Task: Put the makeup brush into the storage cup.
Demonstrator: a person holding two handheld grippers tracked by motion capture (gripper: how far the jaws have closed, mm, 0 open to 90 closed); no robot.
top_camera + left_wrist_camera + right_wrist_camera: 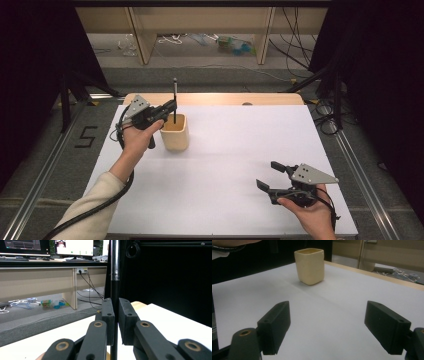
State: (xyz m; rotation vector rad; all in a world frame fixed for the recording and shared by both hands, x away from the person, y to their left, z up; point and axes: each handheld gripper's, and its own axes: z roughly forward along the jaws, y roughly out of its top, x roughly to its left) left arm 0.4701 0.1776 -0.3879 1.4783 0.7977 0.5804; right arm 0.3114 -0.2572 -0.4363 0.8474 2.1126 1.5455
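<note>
Right gripper (pixel 268 176): nearest the camera in the high view, near the table's (pixel 225 165) front right corner, held in the person's right hand (pixel 310 212); its 2 jaws stand wide apart with nothing between them.
Right gripper view: bare white tabletop between the 2 separated black jaws; beyond them the cup (pixel 310 265) stands upright, well apart from this gripper.
Left gripper (pixel 172 106): near the table's back left corner, held in the left hand (pixel 136 141); jaws clamped together on a thin black rod (pixel 175 100).
Rod: upright, its lower end down inside the cup (pixel 175 132), its top rising above the gripper.
Left gripper view: the rod (pixel 114 290) runs straight up between the 2 pads (pixel 109 315), black below and shiny metal higher up, a detail too small to tell in the high view.
Cup: cream-coloured, squarish with rounded corners, on the white tabletop just beside the left hand, toward the back left.
High view extra: both forearms, a cream sleeve (pixel 92 210) and a black cable (pixel 95 210) trailing from the left gripper.
</note>
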